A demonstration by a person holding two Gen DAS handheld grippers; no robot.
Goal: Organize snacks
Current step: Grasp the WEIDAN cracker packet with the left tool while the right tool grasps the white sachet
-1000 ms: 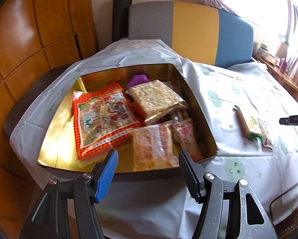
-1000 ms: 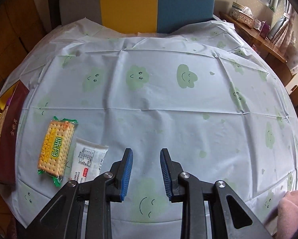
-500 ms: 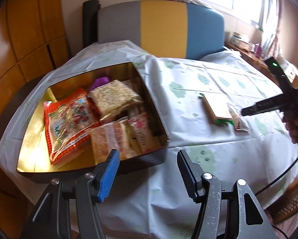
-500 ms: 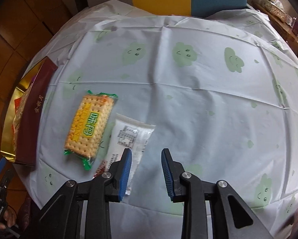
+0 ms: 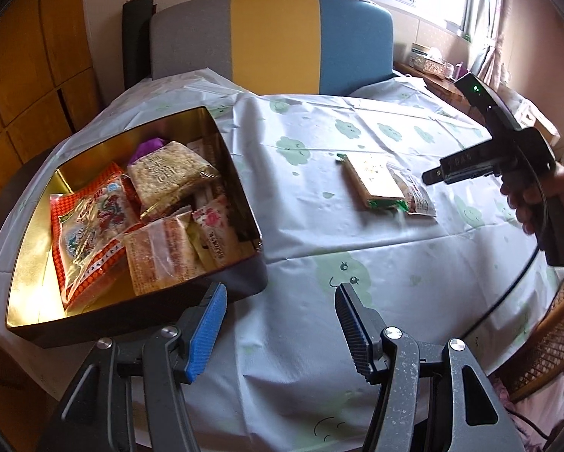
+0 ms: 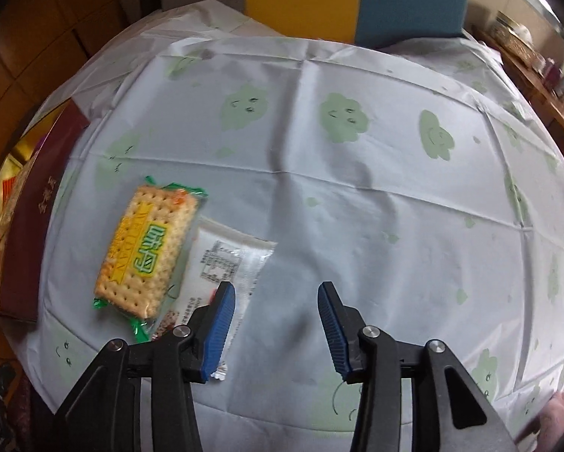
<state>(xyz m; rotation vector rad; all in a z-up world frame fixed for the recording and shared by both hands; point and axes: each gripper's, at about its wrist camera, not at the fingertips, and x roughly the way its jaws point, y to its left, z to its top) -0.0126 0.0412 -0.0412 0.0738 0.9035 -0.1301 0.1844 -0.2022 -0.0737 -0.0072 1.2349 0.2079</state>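
A gold-lined box [image 5: 240,188] with dark sides holds several snack packets, among them a red-orange one [image 5: 89,226]. It sits at the table's left; its edge shows in the right wrist view [image 6: 29,233]. A cracker packet [image 5: 372,180] [image 6: 150,248] and a white packet [image 5: 413,196] [image 6: 225,263] lie side by side on the cloth. My left gripper [image 5: 280,324] is open and empty, above the cloth by the box's near right corner. My right gripper [image 6: 276,331] is open and empty, its left finger over the white packet's near end; it shows in the left wrist view [image 5: 466,165].
A round table wears a white cloth with green clouds [image 6: 357,188]. A grey, yellow and blue chair back [image 5: 274,41] stands behind it. Wooden panels [image 5: 29,75] are at left, a wicker chair [image 5: 553,339] at right, a cluttered sill [image 5: 432,64] at far right.
My left gripper has swung right, so the box slid left in its view. My right gripper has moved left and down toward the two packets, and its jaws have opened wider.
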